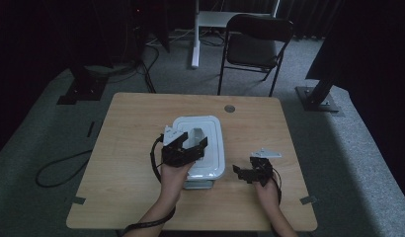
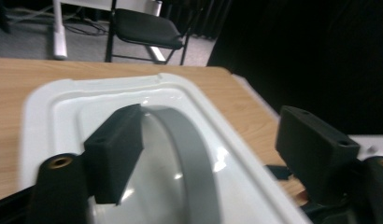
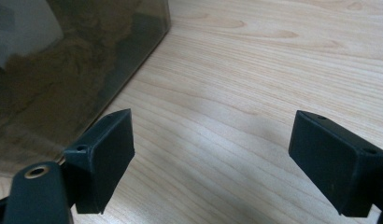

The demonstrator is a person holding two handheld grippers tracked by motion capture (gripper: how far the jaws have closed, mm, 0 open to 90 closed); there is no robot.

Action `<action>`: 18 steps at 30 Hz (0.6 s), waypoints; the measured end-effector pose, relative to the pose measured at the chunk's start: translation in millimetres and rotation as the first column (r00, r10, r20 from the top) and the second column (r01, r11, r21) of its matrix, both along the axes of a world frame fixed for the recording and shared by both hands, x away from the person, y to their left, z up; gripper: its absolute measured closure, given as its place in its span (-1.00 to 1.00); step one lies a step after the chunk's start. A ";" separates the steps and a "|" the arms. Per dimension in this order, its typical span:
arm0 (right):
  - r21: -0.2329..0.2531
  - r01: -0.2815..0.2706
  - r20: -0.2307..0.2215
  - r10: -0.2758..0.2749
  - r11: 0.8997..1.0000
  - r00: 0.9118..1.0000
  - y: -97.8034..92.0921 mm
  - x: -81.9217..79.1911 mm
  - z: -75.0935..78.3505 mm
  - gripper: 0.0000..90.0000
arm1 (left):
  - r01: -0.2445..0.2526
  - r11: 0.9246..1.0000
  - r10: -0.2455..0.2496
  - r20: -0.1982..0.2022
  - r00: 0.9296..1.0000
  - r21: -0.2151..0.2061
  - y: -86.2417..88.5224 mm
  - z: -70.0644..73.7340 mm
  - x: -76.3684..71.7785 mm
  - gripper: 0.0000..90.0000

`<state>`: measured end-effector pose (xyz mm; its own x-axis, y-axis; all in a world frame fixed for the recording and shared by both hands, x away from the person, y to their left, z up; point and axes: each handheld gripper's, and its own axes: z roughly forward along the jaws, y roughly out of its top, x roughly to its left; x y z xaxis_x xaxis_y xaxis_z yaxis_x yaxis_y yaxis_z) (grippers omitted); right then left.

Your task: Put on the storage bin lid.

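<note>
The left tongs [image 1: 186, 144] hover wide open over the white lid [image 2: 45, 107], straddling its grey handle [image 2: 189, 154]. The container [image 1: 210, 148] sits mid-bench. The step looks like reaching for the handle; next the tongs must lower and close on it. The right tongs [image 1: 250, 172], also wide, hang beside the container above the wooden bench [image 1: 136, 118]. A chair [image 1: 255, 44] stands in the dark room.

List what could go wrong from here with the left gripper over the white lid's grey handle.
The left gripper is open, one jaw beside the grey arched handle of the white plastic lid; closing off-centre might slip. The right gripper hangs open beside the clear-walled container, so lifting may drag it.
</note>
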<state>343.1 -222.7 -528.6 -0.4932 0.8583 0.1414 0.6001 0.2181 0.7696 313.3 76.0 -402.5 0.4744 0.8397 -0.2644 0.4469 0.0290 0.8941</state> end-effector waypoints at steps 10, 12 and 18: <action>-0.014 0.007 0.029 -0.006 1.000 1.000 -3.3 -2.0 1.8 -0.70 | 0.122 0.989 -0.122 -0.004 0.993 0.079 25.4 -15.3 1.8 -0.99; -0.018 0.013 0.029 -0.013 1.000 0.999 -5.3 -2.6 1.6 -0.70 | 0.130 0.987 -0.135 0.047 0.990 0.089 29.3 -16.5 -1.0 -0.99; -0.016 0.026 0.038 -0.025 1.000 0.999 -14.1 -4.6 0.4 -0.70 | 0.092 0.989 -0.101 0.077 0.992 0.113 41.8 -15.2 -0.5 -0.99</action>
